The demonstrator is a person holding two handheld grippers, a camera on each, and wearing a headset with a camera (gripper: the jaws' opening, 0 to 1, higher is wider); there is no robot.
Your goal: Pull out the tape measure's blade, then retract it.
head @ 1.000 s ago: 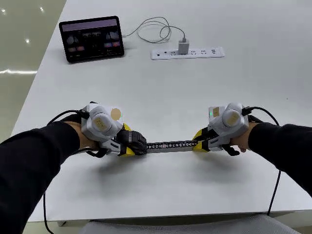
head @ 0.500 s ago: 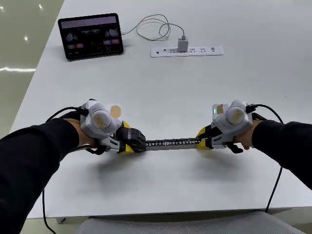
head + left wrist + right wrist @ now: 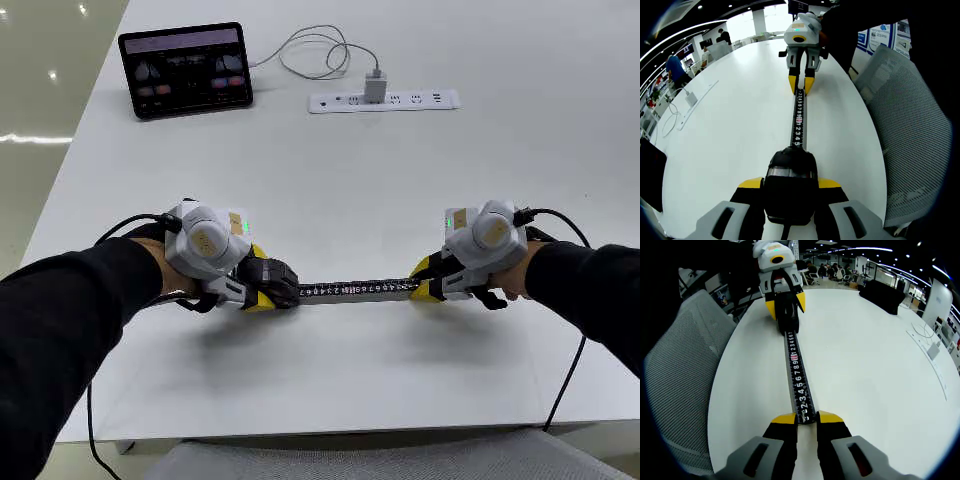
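Your left gripper's [image 3: 261, 284] jaws pinch the black tape measure case [image 3: 790, 185] on the white desk [image 3: 350, 170]. Your right gripper's [image 3: 423, 284] jaws clamp the tip of the dark numbered blade [image 3: 355, 291], which is drawn out between them.

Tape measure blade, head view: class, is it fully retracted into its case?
No: the blade stretches from the black case in the left gripper to the right gripper.

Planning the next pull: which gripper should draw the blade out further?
Right. The right gripper is shut on the blade tip and can draw away; the left gripper is clamped on the case, anchoring it.
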